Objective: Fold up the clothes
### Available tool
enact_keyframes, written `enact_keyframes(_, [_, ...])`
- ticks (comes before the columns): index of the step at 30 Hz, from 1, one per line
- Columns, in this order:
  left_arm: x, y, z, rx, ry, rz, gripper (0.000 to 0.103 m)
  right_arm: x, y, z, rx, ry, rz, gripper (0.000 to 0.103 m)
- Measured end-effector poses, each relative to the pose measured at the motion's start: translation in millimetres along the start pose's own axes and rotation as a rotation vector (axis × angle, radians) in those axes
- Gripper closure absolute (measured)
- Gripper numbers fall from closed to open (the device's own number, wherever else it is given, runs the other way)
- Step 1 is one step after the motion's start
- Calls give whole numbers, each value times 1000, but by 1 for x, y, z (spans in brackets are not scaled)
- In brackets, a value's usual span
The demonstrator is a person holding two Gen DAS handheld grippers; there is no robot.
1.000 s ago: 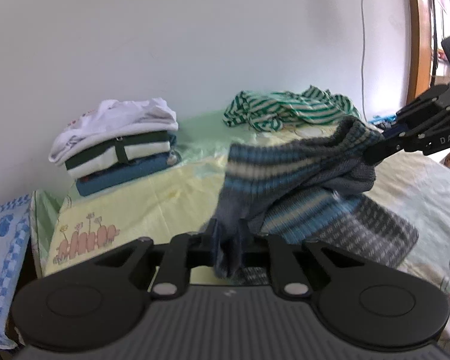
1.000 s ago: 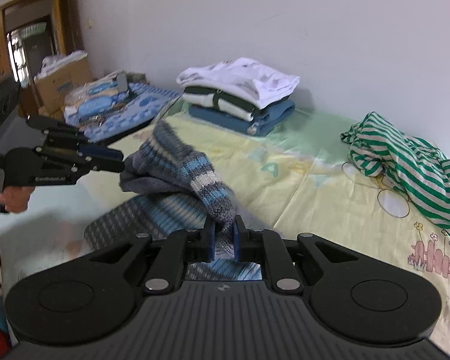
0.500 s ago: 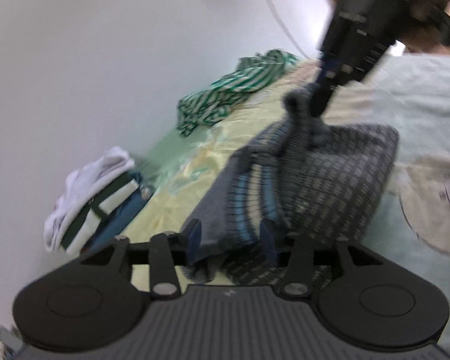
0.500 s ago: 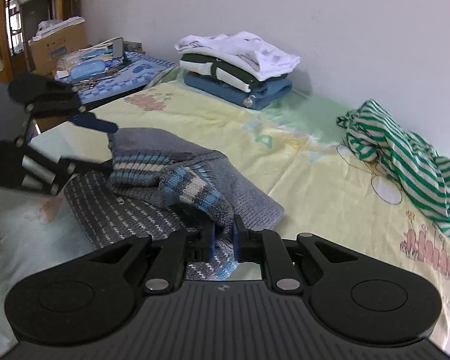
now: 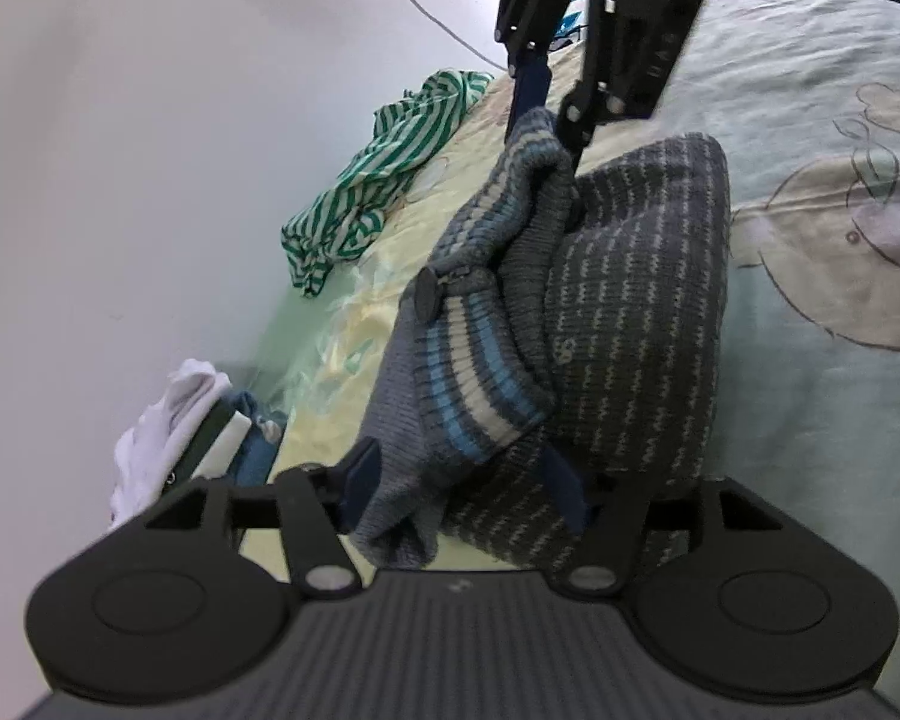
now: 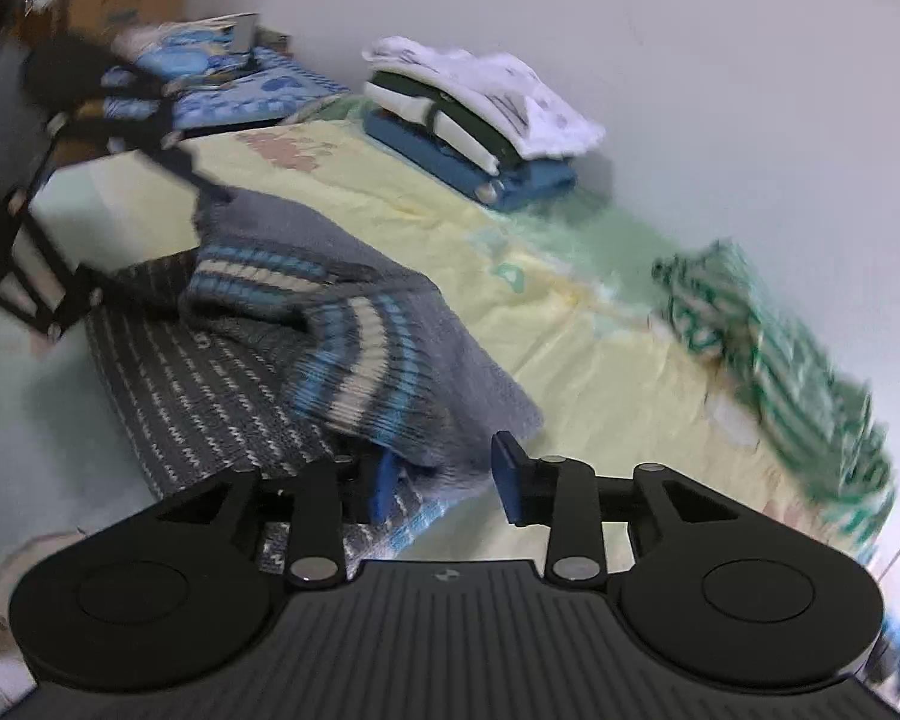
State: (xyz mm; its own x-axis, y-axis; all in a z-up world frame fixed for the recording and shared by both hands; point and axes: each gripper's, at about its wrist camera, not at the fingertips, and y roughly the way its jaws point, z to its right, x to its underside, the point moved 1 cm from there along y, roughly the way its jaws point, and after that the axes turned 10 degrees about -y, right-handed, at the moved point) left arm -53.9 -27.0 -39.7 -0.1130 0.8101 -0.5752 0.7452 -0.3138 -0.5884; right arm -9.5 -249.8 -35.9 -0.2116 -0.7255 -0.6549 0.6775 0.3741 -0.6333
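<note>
A grey knit sweater with blue and cream stripes (image 5: 624, 312) lies folded on the bed; it also shows in the right wrist view (image 6: 306, 324). My left gripper (image 5: 462, 489) is open, its fingers spread either side of the sweater's striped edge, which lies loose between them. My right gripper (image 6: 444, 477) is open just above the sweater's near edge; in the left wrist view (image 5: 549, 120) it stands at the sweater's far fold. The left gripper (image 6: 144, 180) shows blurred at the far side.
A stack of folded clothes (image 6: 480, 114) sits against the wall, also in the left wrist view (image 5: 192, 438). A crumpled green-and-white striped garment (image 6: 774, 354) lies by the wall (image 5: 390, 180). The bedsheet (image 5: 840, 300) is pale with cartoon prints. A box and bedding (image 6: 168, 54) lie beyond the bed.
Both grippers lowered the sweater's folded part onto the bed and opened. The left let go first, then the right. The sweater now rests folded on itself.
</note>
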Motion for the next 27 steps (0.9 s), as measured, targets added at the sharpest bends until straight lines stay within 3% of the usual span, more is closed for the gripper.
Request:
enact_keyframes(4, [-2, 13, -12, -12, 27, -17, 34, -8, 0, -18, 35, -159, 24, 62])
enact_keyframes(7, [-4, 26, -13, -14, 46, -30, 49, -13, 1, -26, 53, -218, 54, 61])
enact_keyframes(8, [-5, 29, -10, -13, 57, -33, 59, -14, 2, -27, 63, -235, 60, 62])
enact_keyframes(9, [-5, 32, -8, -14, 68, -35, 68, -14, 4, -27, 73, -242, 56, 66])
enact_keyframes(10, [-4, 32, -4, -21, 81, -33, 69, -14, 5, -24, 73, -229, 48, 78])
enact_keyframes(12, [-3, 32, 2, -34, 102, -29, 78, -13, 7, -15, 68, -185, 39, 89])
enact_keyframes(15, [-5, 24, 0, -35, 84, -20, 86, -12, -1, -3, 29, -113, 55, 90])
enact_keyframes(27, [-24, -39, -5, 41, -67, 56, 88, -12, -43, 2, -110, -10, 101, 91])
